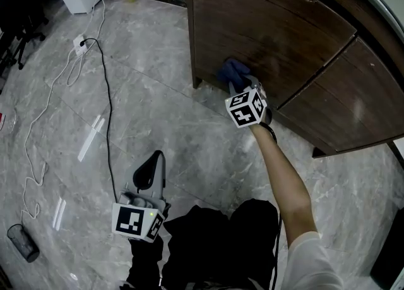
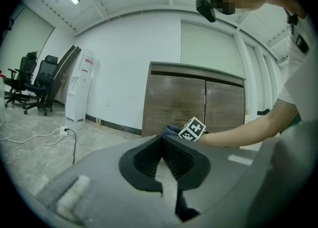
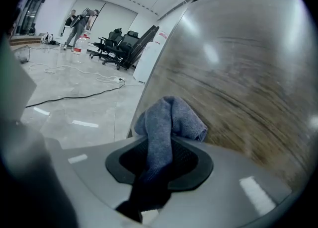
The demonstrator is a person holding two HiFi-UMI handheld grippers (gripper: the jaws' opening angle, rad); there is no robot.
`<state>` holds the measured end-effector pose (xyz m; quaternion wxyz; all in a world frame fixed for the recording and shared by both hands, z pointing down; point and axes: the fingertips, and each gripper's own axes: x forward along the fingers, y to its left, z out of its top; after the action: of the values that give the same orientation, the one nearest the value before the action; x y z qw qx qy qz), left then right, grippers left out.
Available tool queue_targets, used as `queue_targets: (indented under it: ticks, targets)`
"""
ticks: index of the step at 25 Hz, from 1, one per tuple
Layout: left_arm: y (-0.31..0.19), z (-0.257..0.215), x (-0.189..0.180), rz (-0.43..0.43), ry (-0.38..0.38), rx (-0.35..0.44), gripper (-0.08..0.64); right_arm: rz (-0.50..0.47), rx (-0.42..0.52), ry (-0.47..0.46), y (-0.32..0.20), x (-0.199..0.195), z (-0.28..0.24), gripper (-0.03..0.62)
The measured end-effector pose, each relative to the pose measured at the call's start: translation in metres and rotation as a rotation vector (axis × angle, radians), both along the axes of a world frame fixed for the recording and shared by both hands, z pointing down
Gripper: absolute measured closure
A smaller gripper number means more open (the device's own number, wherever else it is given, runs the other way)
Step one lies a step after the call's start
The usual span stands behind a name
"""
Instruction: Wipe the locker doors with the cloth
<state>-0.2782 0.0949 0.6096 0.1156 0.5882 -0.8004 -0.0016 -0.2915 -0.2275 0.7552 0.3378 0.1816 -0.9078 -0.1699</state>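
Note:
The dark brown wooden locker (image 1: 265, 36) fills the upper right of the head view. My right gripper (image 1: 243, 90) is shut on a blue-grey cloth (image 1: 232, 69) and holds it against the lower left part of the left door, close to the floor. In the right gripper view the cloth (image 3: 169, 117) bunches out of the gripper (image 3: 164, 140) and touches the door (image 3: 238, 88). My left gripper (image 1: 154, 159) hangs low at the bottom left, away from the locker, its jaws together with nothing between them. The left gripper (image 2: 162, 140) faces the locker (image 2: 189, 103) from a distance.
A black cable (image 1: 107, 105) and a white power strip (image 1: 80, 43) lie on the grey marble floor left of the locker. White strips (image 1: 91, 137) lie nearby. A white water dispenser (image 2: 79, 85) and office chairs (image 2: 30, 80) stand by the far wall. People (image 3: 79, 21) stand far off.

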Motion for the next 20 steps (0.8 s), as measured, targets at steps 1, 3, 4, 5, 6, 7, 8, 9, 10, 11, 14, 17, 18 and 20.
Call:
queue_targets:
  ticks: [1, 3, 4, 5, 6, 7, 8, 9, 10, 11, 14, 17, 18, 20]
  targets:
    - [0.001, 0.000, -0.001, -0.002, 0.000, 0.000, 0.560, -0.001, -0.008, 0.009, 0.000, -0.001, 0.002, 0.479]
    - [0.002, 0.000, -0.004, -0.007, 0.000, 0.002, 0.560, -0.006, -0.017, 0.017, 0.001, -0.003, 0.001, 0.479]
    - [0.003, 0.000, -0.004, -0.009, 0.001, 0.003, 0.560, -0.011, -0.015, 0.017, 0.001, -0.005, -0.003, 0.479]
    - [0.003, 0.000, -0.005, -0.011, 0.002, 0.004, 0.560, -0.017, -0.008, 0.014, 0.002, -0.007, -0.007, 0.479]
    - [0.003, 0.000, -0.005, -0.011, 0.003, 0.005, 0.560, -0.024, 0.002, 0.008, 0.002, -0.009, -0.013, 0.479]
    - [0.004, 0.000, -0.005, -0.011, 0.005, 0.007, 0.560, -0.029, 0.012, -0.002, 0.003, -0.012, -0.021, 0.479]
    - [0.004, 0.000, -0.006, -0.010, 0.007, 0.009, 0.560, -0.032, 0.023, -0.015, 0.003, -0.015, -0.030, 0.479]
    - [0.005, -0.001, -0.006, -0.011, 0.008, 0.012, 0.560, -0.035, 0.034, -0.029, 0.004, -0.018, -0.041, 0.479]
    - [0.005, -0.001, -0.007, -0.012, 0.009, 0.014, 0.560, -0.038, 0.046, -0.044, 0.004, -0.022, -0.053, 0.479]
    - [0.006, -0.002, -0.008, -0.013, 0.011, 0.016, 0.560, -0.041, 0.059, -0.058, 0.005, -0.026, -0.065, 0.479]
    - [0.008, -0.002, -0.007, -0.015, 0.017, 0.019, 0.560, -0.043, 0.084, -0.083, 0.006, -0.032, -0.100, 0.479]
    - [0.011, -0.003, -0.007, -0.019, 0.022, 0.025, 0.560, -0.041, 0.107, -0.105, 0.006, -0.036, -0.132, 0.479]
    - [0.013, -0.004, -0.008, -0.020, 0.022, 0.029, 0.560, -0.043, 0.119, -0.114, 0.006, -0.039, -0.141, 0.479]
    - [0.014, -0.005, -0.009, -0.022, 0.024, 0.035, 0.560, -0.047, 0.141, -0.129, 0.007, -0.043, -0.157, 0.479]
